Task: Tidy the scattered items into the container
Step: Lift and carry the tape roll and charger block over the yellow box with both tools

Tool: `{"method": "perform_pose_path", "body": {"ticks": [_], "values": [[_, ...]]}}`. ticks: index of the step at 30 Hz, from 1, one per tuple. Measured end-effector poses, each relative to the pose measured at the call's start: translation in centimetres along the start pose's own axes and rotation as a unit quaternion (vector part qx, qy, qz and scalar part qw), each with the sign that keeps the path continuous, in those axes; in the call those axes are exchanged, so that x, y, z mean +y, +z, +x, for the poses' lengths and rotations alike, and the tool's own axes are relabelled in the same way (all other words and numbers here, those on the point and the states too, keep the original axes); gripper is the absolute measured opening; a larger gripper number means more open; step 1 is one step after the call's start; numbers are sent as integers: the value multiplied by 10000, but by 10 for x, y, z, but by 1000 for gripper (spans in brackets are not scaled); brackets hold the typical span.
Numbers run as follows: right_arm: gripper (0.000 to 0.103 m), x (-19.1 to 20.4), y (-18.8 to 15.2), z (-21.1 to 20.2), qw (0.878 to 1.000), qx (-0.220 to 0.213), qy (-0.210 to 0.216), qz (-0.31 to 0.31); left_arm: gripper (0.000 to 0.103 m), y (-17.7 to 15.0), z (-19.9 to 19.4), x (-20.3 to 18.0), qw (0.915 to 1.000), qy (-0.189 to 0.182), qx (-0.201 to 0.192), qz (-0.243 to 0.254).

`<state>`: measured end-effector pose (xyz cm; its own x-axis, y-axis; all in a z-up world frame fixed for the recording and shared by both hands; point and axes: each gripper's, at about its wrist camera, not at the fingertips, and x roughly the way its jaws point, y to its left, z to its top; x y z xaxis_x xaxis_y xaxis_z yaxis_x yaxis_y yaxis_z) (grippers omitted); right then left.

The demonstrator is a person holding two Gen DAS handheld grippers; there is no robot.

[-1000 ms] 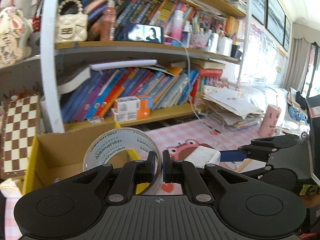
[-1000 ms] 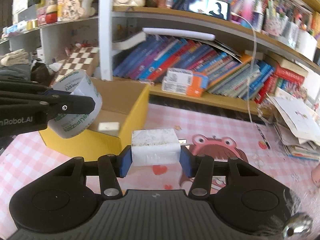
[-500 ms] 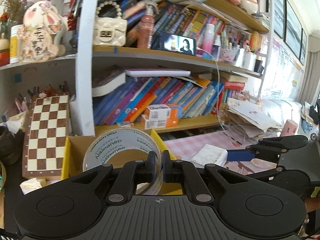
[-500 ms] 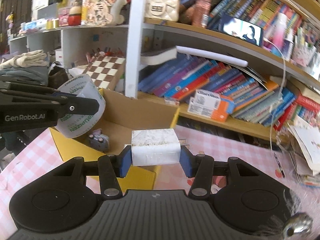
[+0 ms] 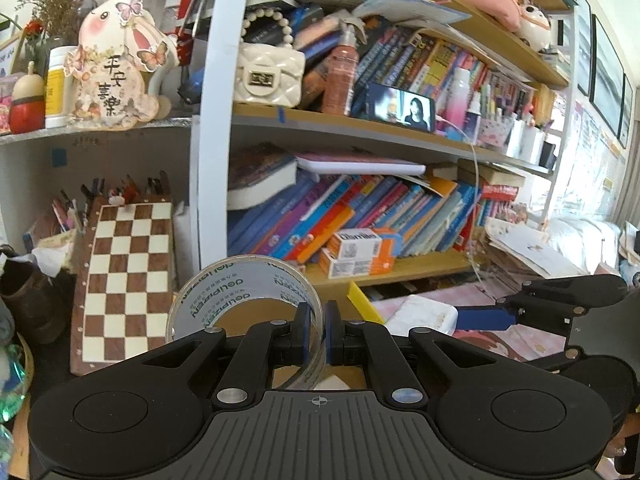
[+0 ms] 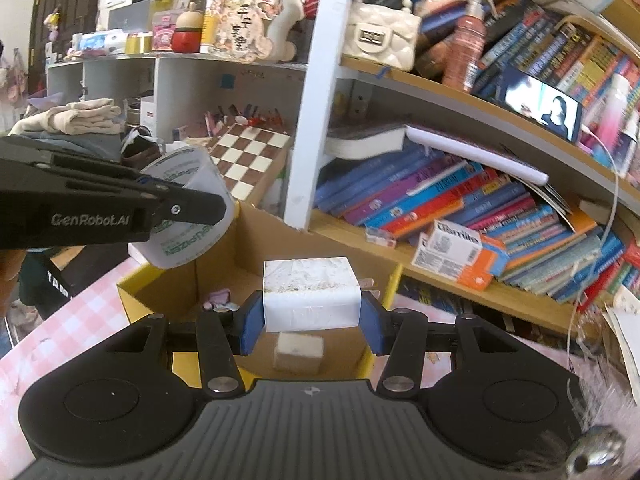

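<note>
Above box [image 6: 224, 280], tape roll [image 5: 240, 292], white block [image 6: 310, 294]

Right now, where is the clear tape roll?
The clear tape roll is pinched in the left claw, hanging over the yellow cardboard box's left edge, beside the chessboard.

Clear tape roll [image 5: 244, 292] upright, clamped through wall; white block [image 6: 310, 295] pinched level above open yellow-rimmed cardboard box [image 6: 256, 236]

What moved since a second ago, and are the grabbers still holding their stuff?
Both grippers carried their loads from over the pink tablecloth to above the cardboard box. The left gripper still pinches the tape roll; the right gripper still clamps the white block. Nothing was let go.
</note>
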<state>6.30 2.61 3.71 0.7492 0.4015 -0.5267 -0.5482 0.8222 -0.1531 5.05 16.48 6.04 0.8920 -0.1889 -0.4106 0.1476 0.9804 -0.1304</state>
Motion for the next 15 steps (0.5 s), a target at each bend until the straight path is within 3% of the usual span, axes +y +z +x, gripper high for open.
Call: {"method": "perform_pose_path", "body": {"ticks": [15], "values": [[48,-8,23,56,9995,152,104,-271,6,10,58,23,9989,-208,415,-28]]}}
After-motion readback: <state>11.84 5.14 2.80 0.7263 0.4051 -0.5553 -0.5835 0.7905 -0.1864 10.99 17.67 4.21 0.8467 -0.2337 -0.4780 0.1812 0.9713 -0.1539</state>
